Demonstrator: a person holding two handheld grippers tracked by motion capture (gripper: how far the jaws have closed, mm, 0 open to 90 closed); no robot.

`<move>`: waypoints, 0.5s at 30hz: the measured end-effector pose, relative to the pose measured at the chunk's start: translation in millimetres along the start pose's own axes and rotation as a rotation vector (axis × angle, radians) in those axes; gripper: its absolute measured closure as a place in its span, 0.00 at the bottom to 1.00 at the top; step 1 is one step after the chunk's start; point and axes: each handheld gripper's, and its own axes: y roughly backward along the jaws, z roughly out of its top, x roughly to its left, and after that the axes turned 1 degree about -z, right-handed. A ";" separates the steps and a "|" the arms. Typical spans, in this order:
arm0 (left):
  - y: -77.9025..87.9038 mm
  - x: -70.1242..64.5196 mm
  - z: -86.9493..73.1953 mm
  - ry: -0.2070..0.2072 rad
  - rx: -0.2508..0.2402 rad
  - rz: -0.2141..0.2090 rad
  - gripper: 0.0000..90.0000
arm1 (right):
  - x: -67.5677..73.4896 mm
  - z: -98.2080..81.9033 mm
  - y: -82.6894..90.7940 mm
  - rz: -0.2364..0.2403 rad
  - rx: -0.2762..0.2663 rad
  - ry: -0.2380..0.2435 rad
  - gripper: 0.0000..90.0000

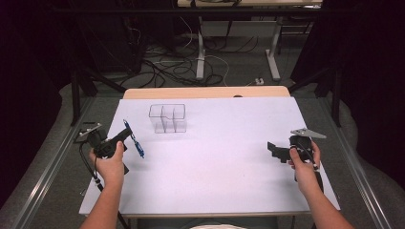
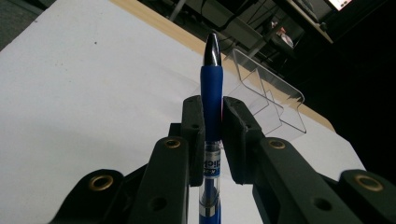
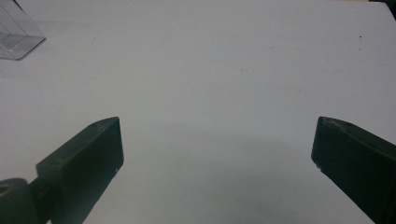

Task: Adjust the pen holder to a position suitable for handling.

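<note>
Left gripper, near the worktop's left edge, has its jaws clamped on a blue pen held off the surface. Clear organiser stands near the far edge. Right gripper idles near the right edge, jaws apart. Recommendation: align the pen upright over one compartment before lowering.

One blue pen. One clear plastic organiser, divided into three compartments as far as the high view lets them be counted. One white desk. Two hand-held grippers: the left hand-held gripper and the right hand-held gripper, each with two black jaws. Two hands of one person, one on each hand-held gripper.
</note>
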 end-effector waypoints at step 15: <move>-1.9 -11.0 14.8 -0.025 -0.018 -0.013 0.88 | -0.5 -1.3 -0.1 -0.007 0.005 -0.010 0.03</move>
